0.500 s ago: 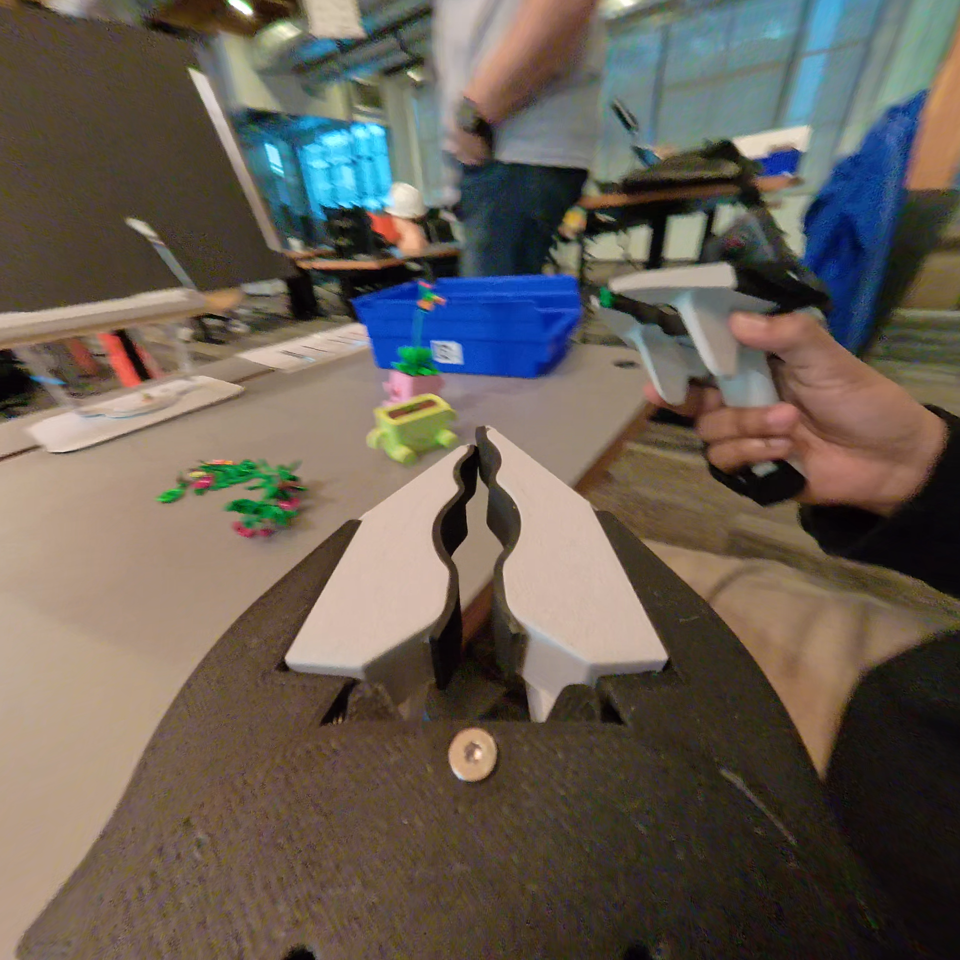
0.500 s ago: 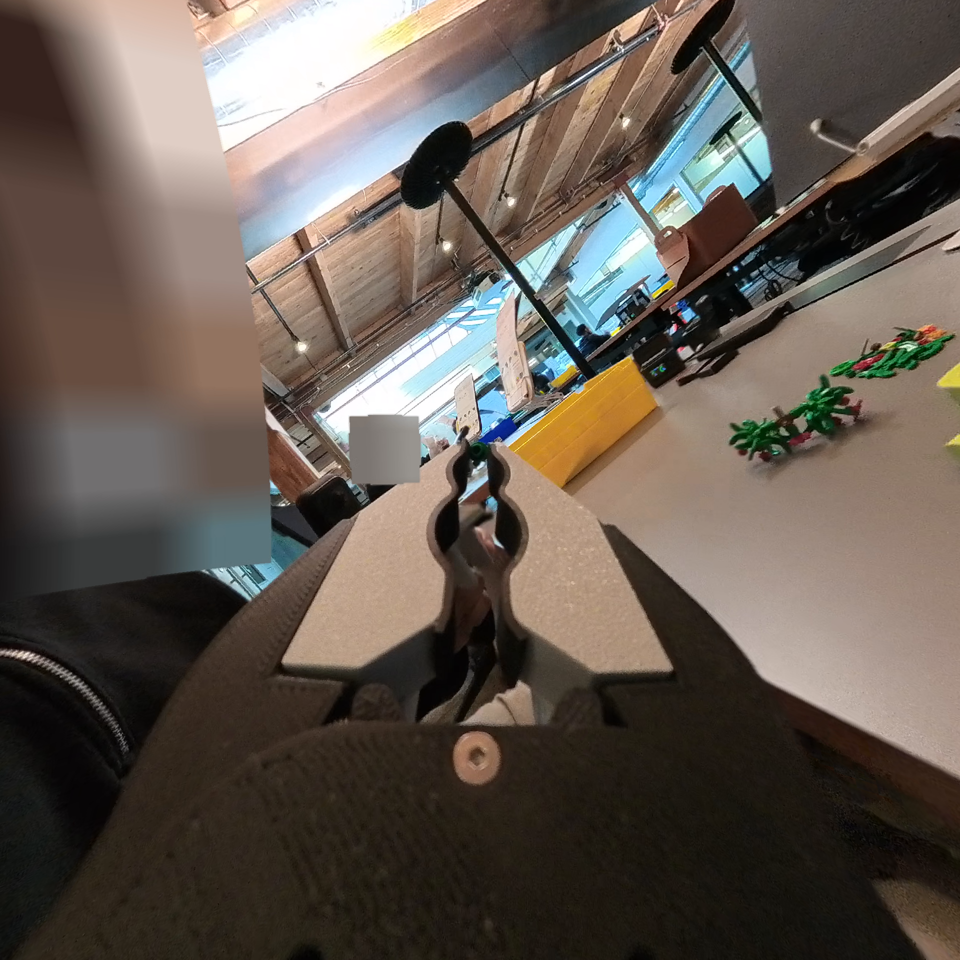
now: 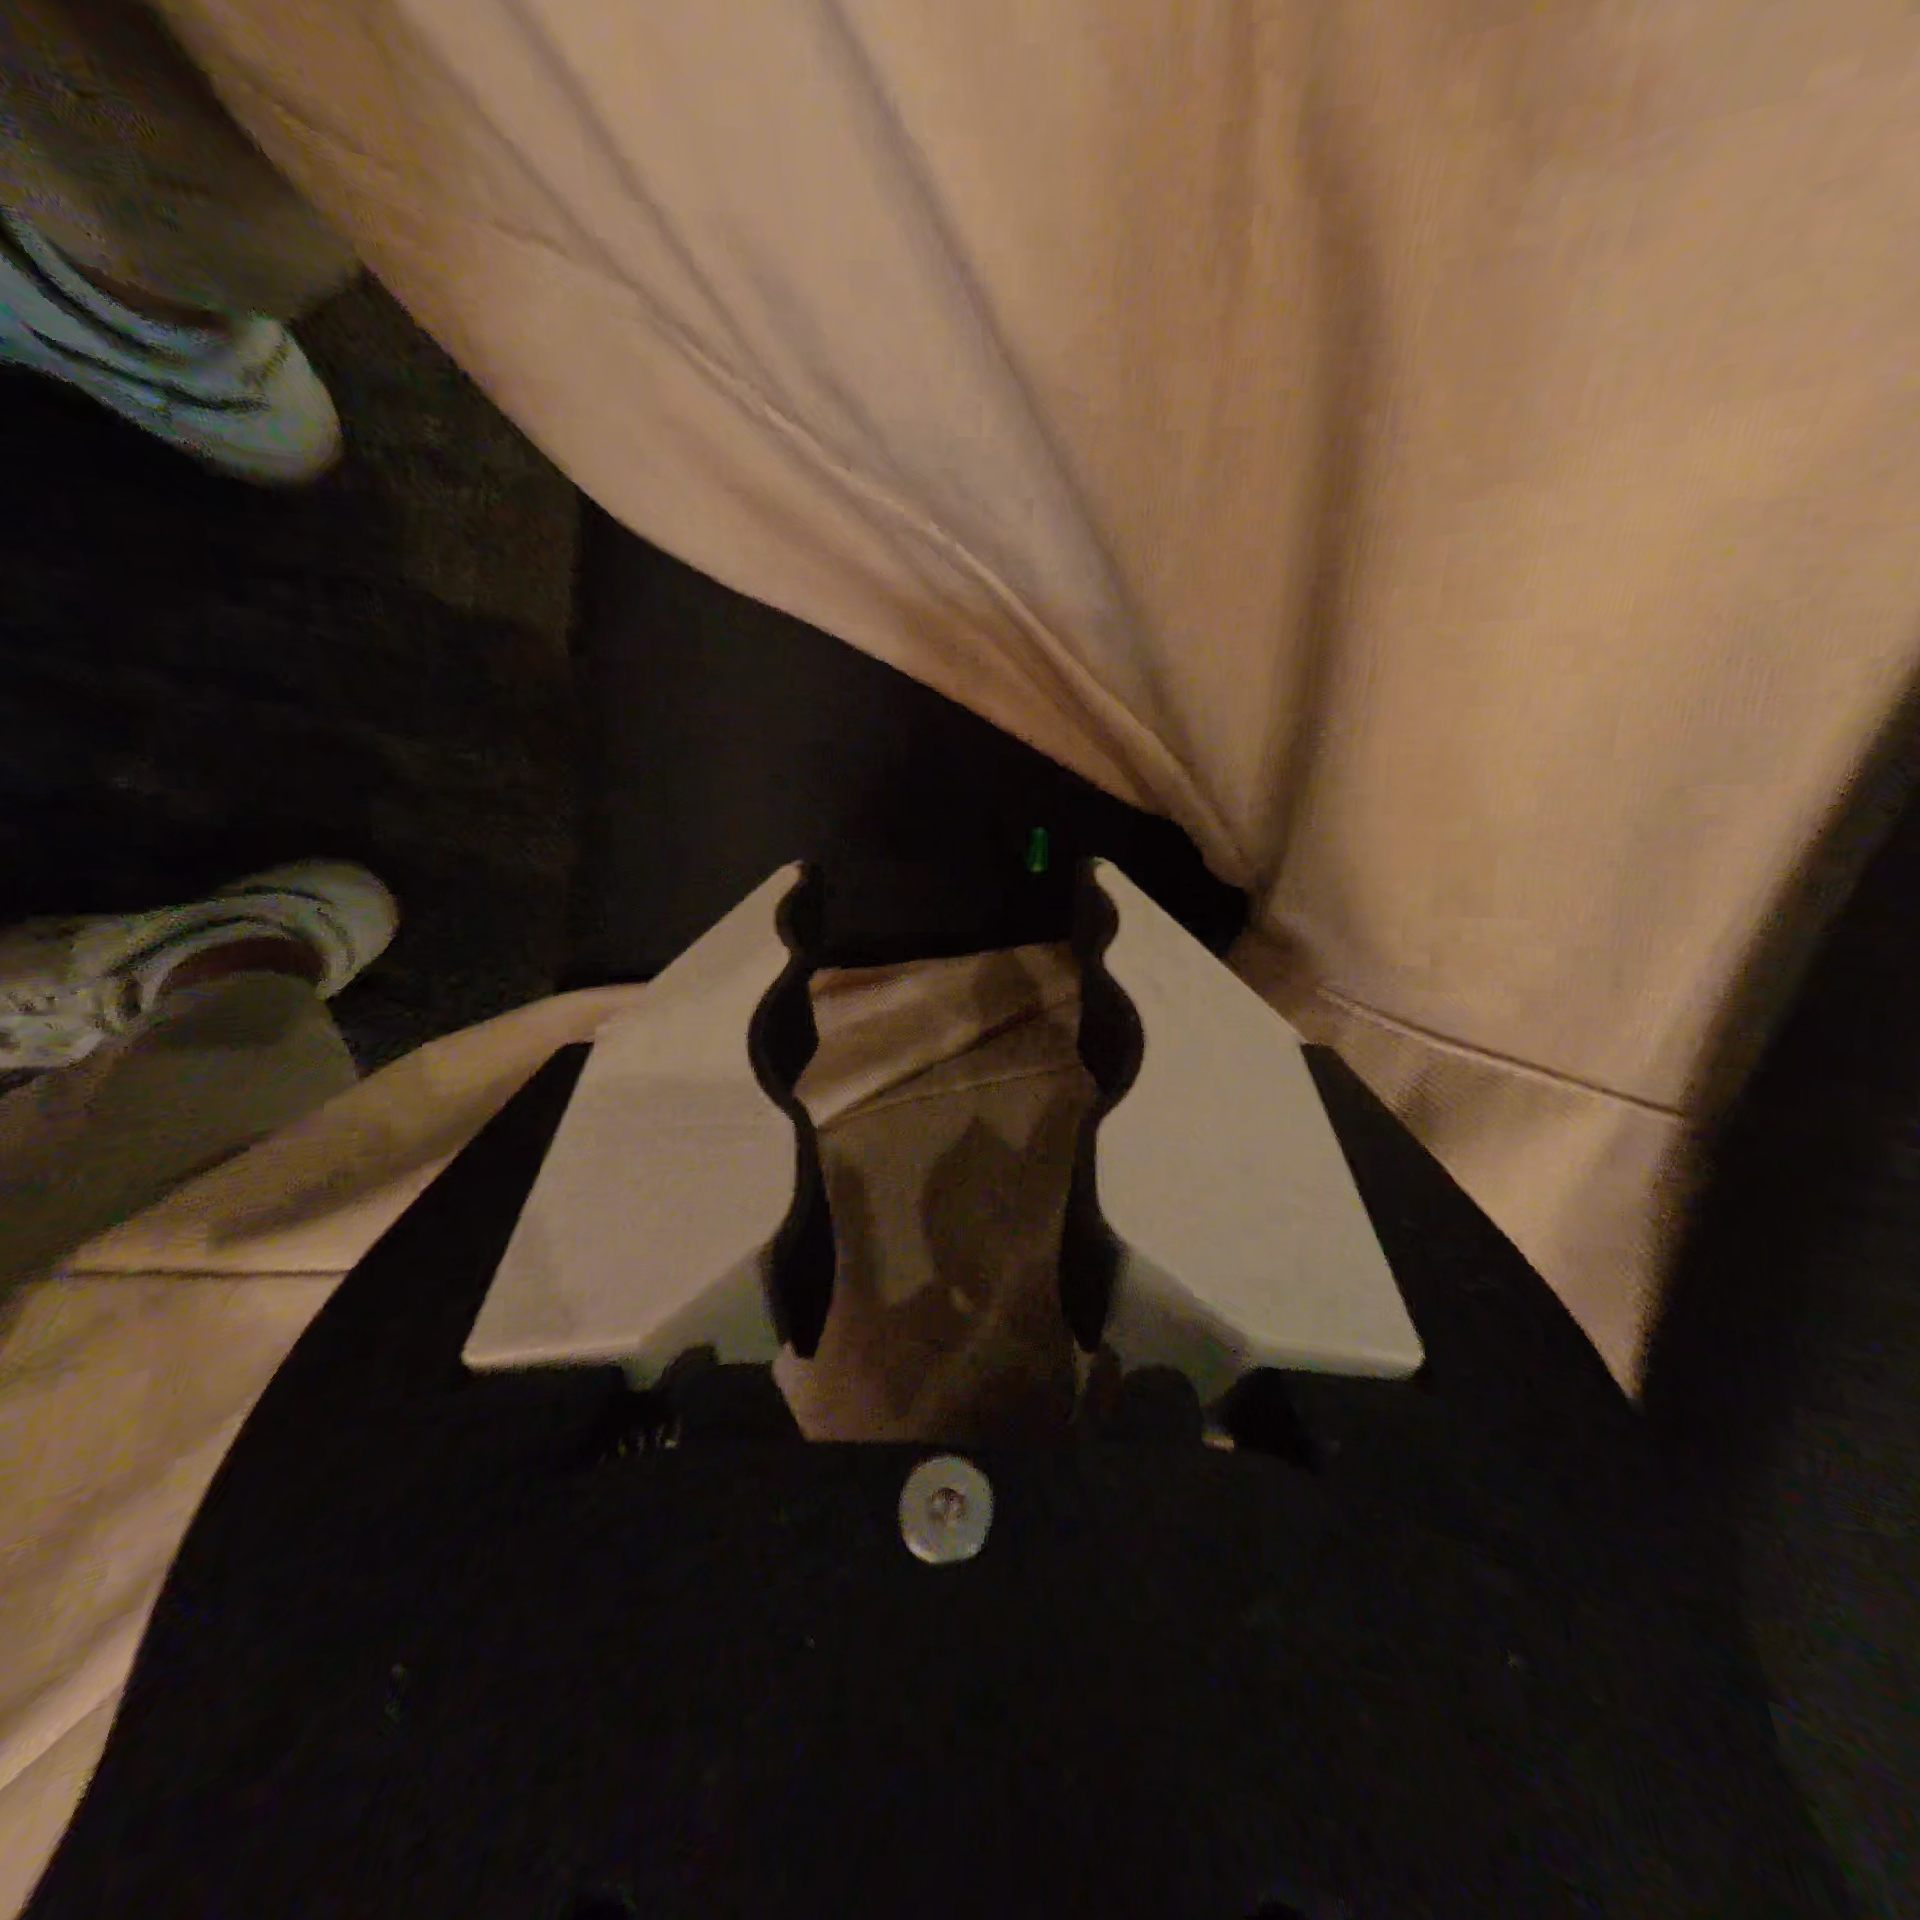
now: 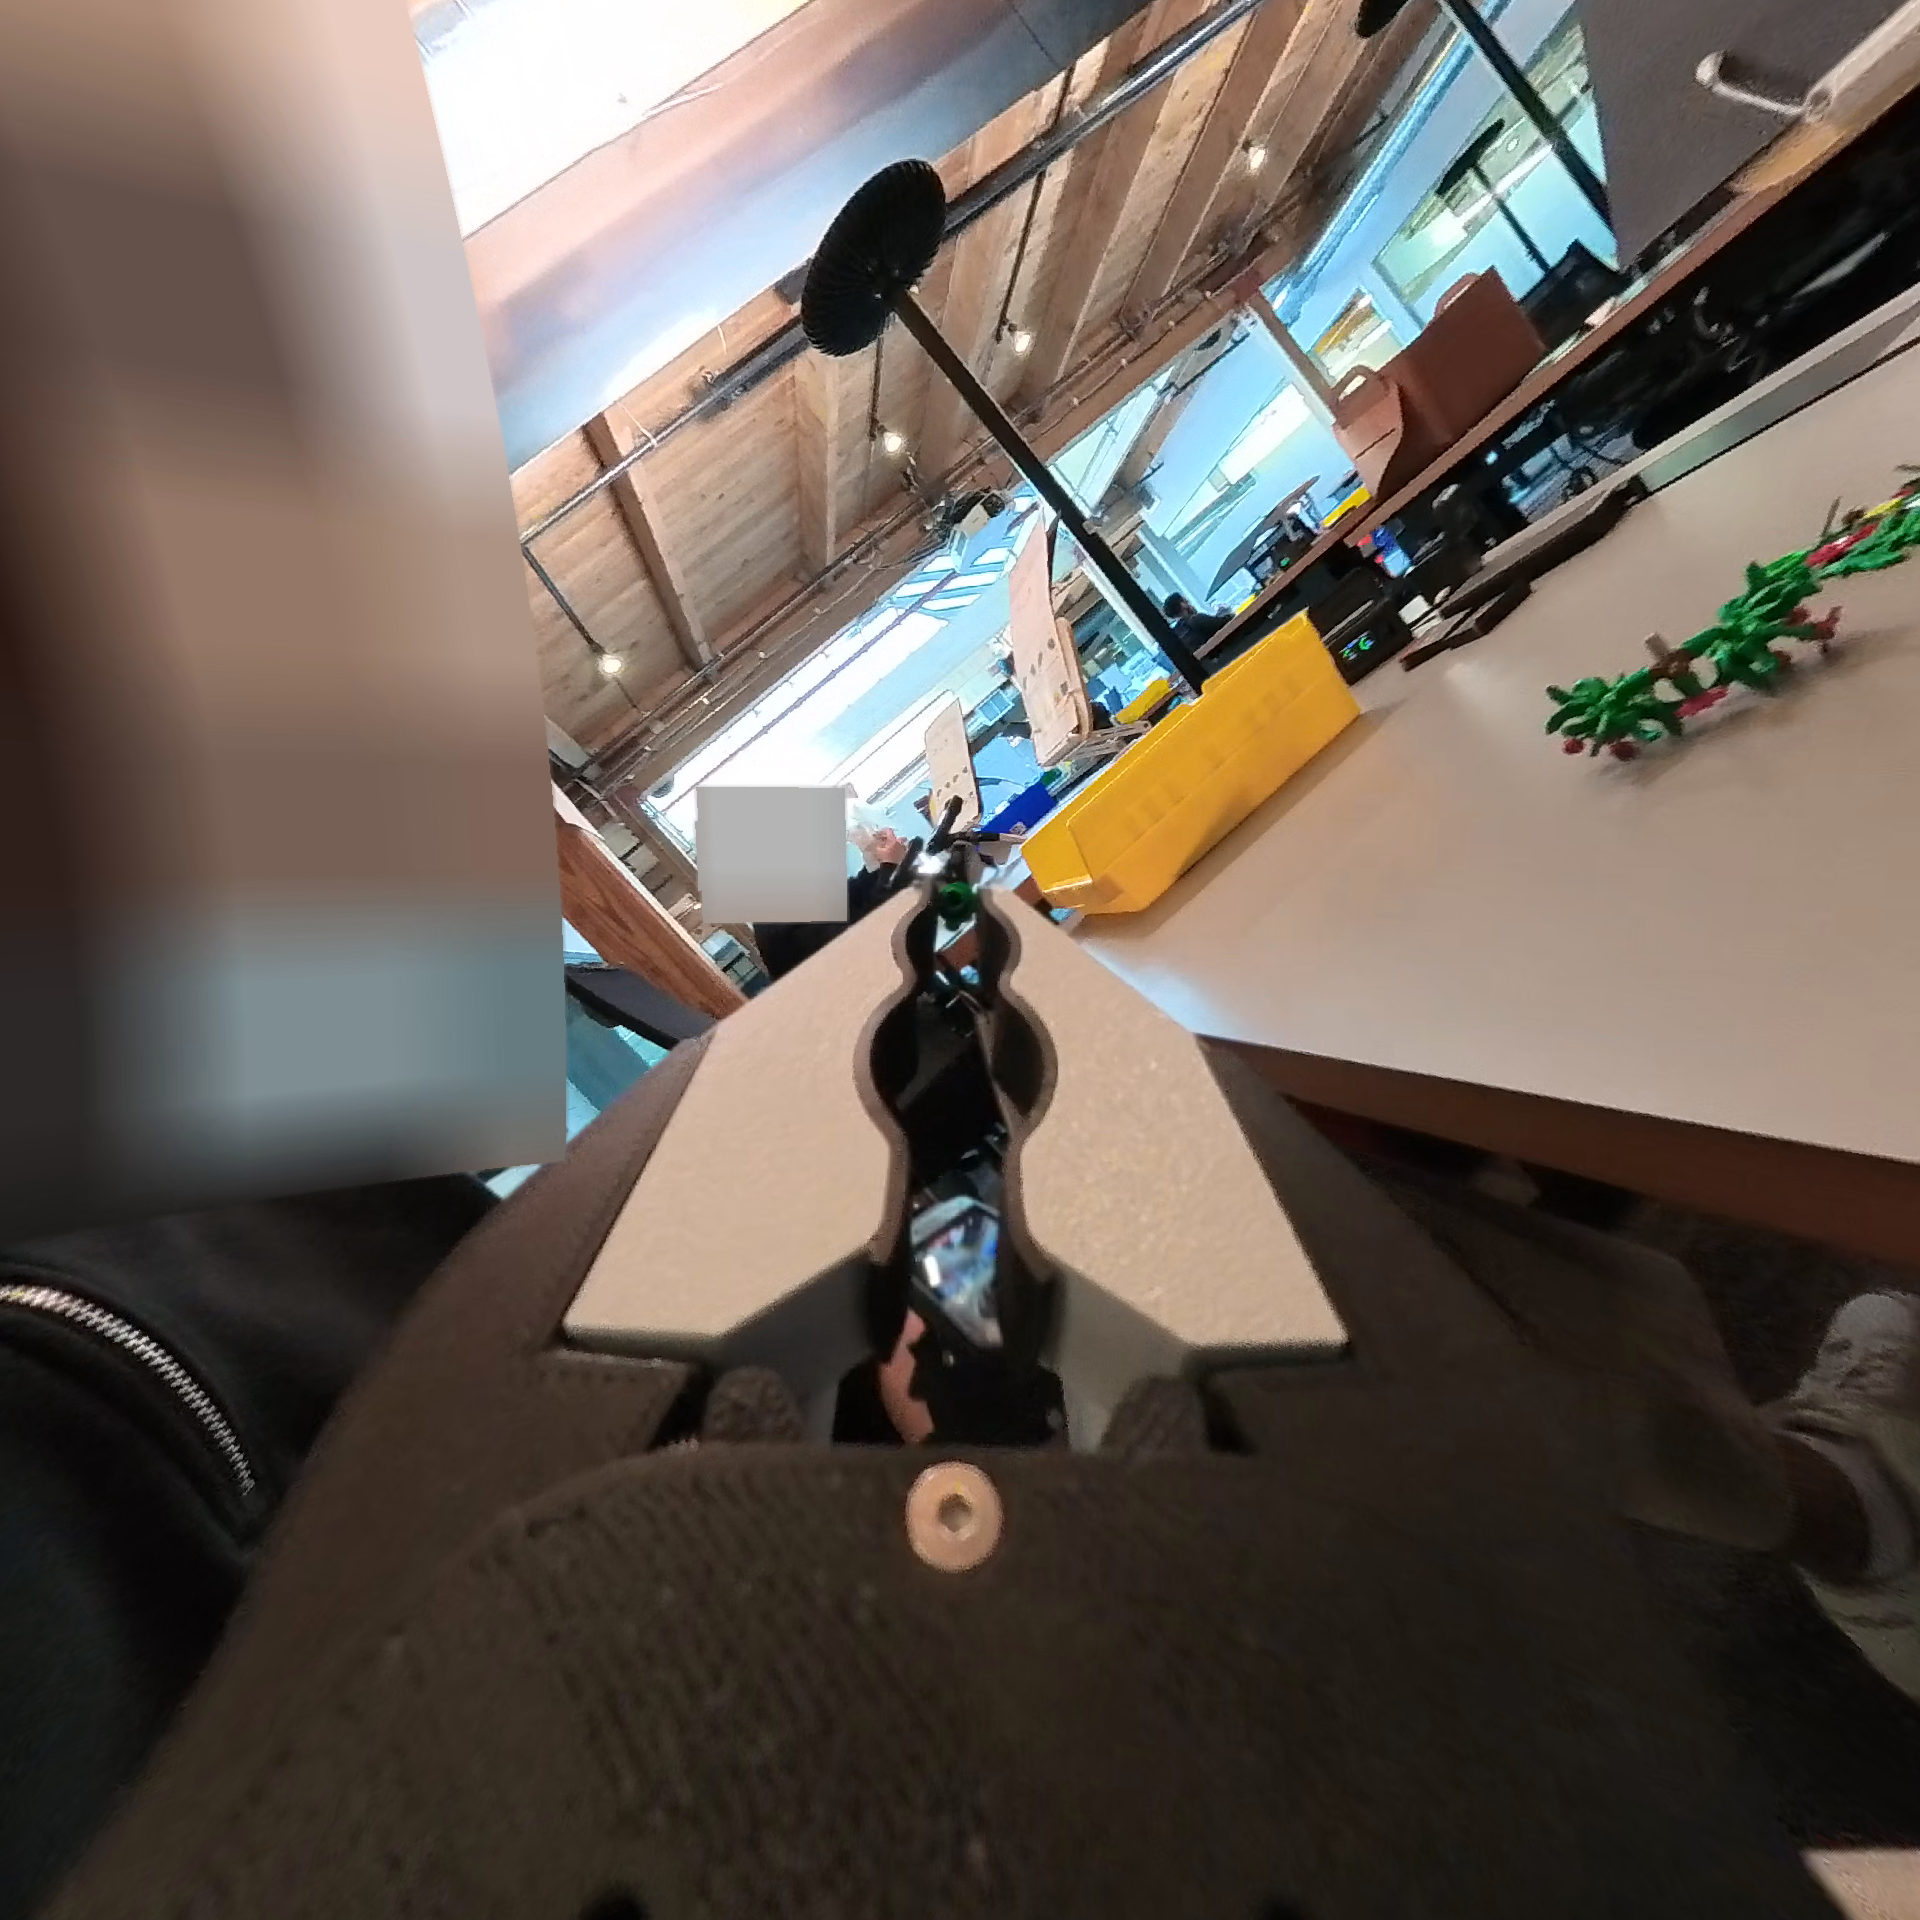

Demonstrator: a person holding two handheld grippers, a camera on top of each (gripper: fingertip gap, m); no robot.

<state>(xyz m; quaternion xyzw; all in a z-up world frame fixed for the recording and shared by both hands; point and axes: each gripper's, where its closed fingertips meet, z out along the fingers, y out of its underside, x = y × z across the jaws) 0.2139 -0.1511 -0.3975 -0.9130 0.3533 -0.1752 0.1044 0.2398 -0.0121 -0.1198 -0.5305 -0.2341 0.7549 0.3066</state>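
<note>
Left gripper [image 3: 943, 894]: pointing down toward the floor, jaws spread wide apart, nothing between them. Beige trouser cloth shows through the gap.
Beige trousers [image 3: 1195, 436]: filling the top and right of the left wrist view, creased, very close to the gripper tips.
White shoes [image 3: 197, 384]: one at upper left, a second [image 3: 208, 961] at mid left, both on dark floor [image 3: 312, 665], well off to the left of the gripper.
Green speck [image 3: 1035, 850]: a tiny bright green bit just above the right fingertip in the dark; too small to say what it is.
Right gripper [image 4: 952, 902]: tilted up, jaws drawn close together and pinching a small green piece [image 4: 950, 900] right at the tips. It's off the edge of the counter, in the air.
Black jacket with zip [image 4: 125, 1382]: lower left of the right wrist view, just beside the gripper body.
Yellow bin [image 4: 1205, 774]: sitting on the counter near its far corner, just right of the gripper tips in the picture.
Counter [image 4: 1507, 914]: grey top, running off to the right.
Green plant-like toy sprig [image 4: 1704, 665]: lying on the counter with small red bits, well apart from the gripper; more green and red bits [image 4: 1870, 545] beyond it at the right edge.
</note>
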